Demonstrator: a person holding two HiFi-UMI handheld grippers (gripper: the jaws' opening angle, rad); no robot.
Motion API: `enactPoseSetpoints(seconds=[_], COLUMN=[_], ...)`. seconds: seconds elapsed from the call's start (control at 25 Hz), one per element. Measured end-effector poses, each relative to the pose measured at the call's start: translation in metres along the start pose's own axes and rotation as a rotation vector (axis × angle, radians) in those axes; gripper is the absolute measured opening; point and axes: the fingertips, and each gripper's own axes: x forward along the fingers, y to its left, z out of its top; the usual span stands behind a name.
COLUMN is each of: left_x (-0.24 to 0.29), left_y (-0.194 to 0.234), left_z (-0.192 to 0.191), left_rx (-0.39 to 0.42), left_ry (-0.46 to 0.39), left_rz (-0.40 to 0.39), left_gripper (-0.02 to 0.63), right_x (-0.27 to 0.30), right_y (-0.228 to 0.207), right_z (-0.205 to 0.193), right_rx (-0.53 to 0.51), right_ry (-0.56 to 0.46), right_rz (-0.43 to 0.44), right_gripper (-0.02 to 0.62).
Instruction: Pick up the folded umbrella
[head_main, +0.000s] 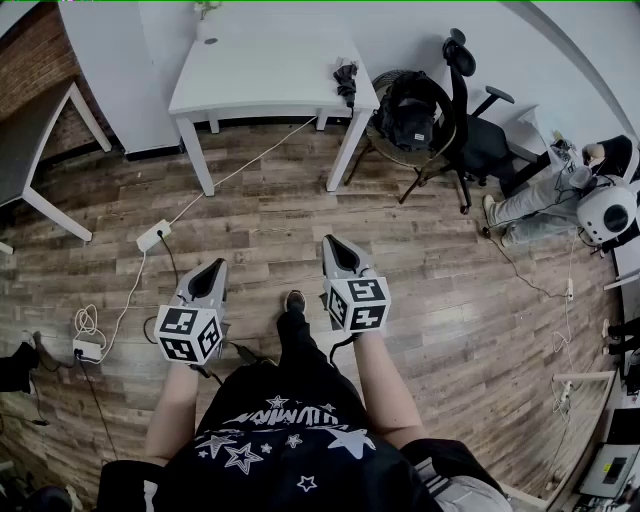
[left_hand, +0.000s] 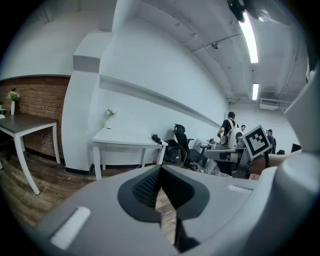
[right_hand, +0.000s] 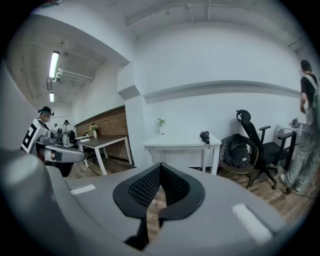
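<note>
The folded black umbrella (head_main: 346, 80) lies on the right end of a white table (head_main: 260, 80) across the room; it also shows small in the left gripper view (left_hand: 156, 137) and the right gripper view (right_hand: 204, 136). Both grippers are held side by side over the wood floor, far short of the table and pointing toward it. My left gripper (head_main: 213, 268) (left_hand: 160, 170) is shut with nothing between its jaws. My right gripper (head_main: 335, 243) (right_hand: 160, 167) is shut and empty too.
A small vase (head_main: 207, 28) stands at the table's back. A backpack (head_main: 408, 112) on a round chair and an office chair (head_main: 475, 130) stand right of the table. A power strip (head_main: 153, 236) and cables lie on the floor at left. A grey table (head_main: 30, 140) is far left.
</note>
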Motion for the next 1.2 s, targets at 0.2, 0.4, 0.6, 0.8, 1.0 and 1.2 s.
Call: enactPoseSetpoints(seconds=[0.2, 0.4, 0.6, 0.8, 1.0, 1.2], left_x=[-0.003, -0.010, -0.015, -0.014, -0.001, 0.029], left_y=[-0.003, 0.002, 0.014, 0.025, 0.032, 0.044], left_z=[0.003, 0.001, -0.003, -0.010, -0.001, 0.025], left_rx=[0.001, -0.002, -0.018, -0.047, -0.048, -0.030], left_ry=[-0.008, -0.009, -0.003, 0.006, -0.008, -0.034], left_rz=[-0.002, 0.003, 0.021, 0.037, 0.037, 0.040], left_gripper=[0.003, 0.003, 0.003, 0.003, 0.003, 0.003], right_x=[-0.005, -0.004, 0.002, 0.010, 0.022, 0.046], right_y=[0.000, 0.008, 0.017, 0.022, 0.012, -0.010], right_z=[0.002, 0.001, 0.000, -0.009, -0.001, 0.026], right_rx=[0.004, 0.003, -0.003, -0.017, -0.014, -0.015], right_ry=[-0.003, -0.001, 0.009, 0.028, 0.011, -0.039], right_rz=[-0.002, 0.008, 0.024, 0.037, 0.011, 0.000], right_gripper=[0.015, 0.015, 0.015, 0.015, 0.015, 0.017])
